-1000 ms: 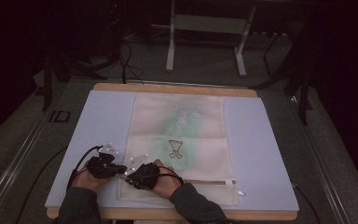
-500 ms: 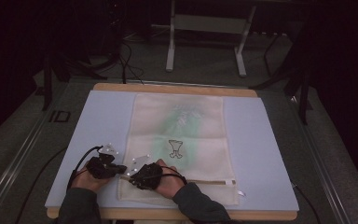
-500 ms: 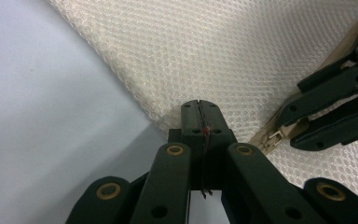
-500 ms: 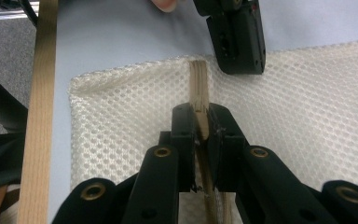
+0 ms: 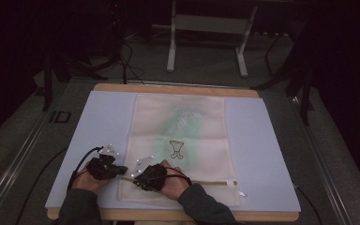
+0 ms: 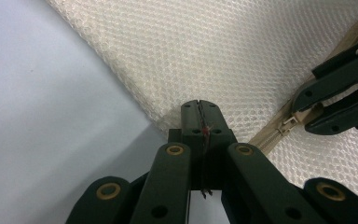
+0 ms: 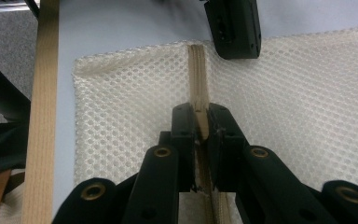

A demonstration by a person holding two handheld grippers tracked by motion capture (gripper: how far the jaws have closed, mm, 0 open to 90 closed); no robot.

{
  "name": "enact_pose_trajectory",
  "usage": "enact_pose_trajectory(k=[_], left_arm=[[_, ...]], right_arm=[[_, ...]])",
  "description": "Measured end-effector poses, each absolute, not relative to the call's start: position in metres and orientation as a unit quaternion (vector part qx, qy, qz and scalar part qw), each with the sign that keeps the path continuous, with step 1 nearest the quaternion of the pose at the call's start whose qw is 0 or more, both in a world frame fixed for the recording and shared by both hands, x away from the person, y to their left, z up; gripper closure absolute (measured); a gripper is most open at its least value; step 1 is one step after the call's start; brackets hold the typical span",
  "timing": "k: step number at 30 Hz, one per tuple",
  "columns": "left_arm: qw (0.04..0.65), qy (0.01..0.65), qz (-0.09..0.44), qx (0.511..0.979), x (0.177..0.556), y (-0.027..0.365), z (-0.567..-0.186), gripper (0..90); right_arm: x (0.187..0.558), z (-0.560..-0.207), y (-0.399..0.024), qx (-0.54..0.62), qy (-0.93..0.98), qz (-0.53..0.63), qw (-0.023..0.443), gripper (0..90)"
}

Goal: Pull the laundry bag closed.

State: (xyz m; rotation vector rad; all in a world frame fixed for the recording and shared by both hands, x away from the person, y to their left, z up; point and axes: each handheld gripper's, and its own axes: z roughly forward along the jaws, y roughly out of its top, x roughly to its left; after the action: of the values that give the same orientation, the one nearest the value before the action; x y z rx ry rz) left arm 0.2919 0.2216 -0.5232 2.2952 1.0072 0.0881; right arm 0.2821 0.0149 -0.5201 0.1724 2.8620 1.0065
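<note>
My left hand-held gripper (image 6: 200, 122) pinches the mesh bag (image 6: 242, 60) edge to anchor it, while my right hand-held gripper (image 7: 201, 126) clamps the zipper (image 7: 197, 74), probably to slide it.

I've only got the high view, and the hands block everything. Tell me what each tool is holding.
Observer: In the left gripper view, the left tool is shut on the edge of the mesh bag.
Operator: Now the right one.
Observer: The right tool is shut on the zipper, with one jaw on either side of the tan strip.
Operator: Say where the left grip sits against that zipper.
Observer: Right beside the zipper's end, at the bag's edge where it meets the pale mat.
</note>
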Motion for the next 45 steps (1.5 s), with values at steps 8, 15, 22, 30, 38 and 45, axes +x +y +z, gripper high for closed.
enact_pose_trajectory(k=[8,15,22,30,38,45], left_arm=[[0.310,0.381,0.035,0.870,0.292,0.221,-0.523,90.0],[0.308,0.380,0.037,0.871,0.291,0.221,-0.523,90.0],[0.310,0.380,0.037,0.871,0.291,0.221,-0.523,90.0],[0.309,0.379,0.037,0.871,0.291,0.221,-0.523,90.0],[0.308,0.379,0.037,0.871,0.291,0.221,-0.523,90.0],[0.309,0.378,0.038,0.872,0.291,0.220,-0.523,90.0]], right_arm=[[0.280,-0.519,0.009,0.057,0.942,0.328,0.052,82.1],[0.280,-0.518,0.003,0.058,0.942,0.326,0.051,82.2],[0.280,-0.517,-0.001,0.058,0.943,0.323,0.052,82.2],[0.279,-0.517,-0.004,0.056,0.945,0.318,0.052,82.2],[0.278,-0.516,-0.011,0.056,0.946,0.315,0.054,82.2],[0.277,-0.516,-0.016,0.060,0.947,0.312,0.054,82.2]])
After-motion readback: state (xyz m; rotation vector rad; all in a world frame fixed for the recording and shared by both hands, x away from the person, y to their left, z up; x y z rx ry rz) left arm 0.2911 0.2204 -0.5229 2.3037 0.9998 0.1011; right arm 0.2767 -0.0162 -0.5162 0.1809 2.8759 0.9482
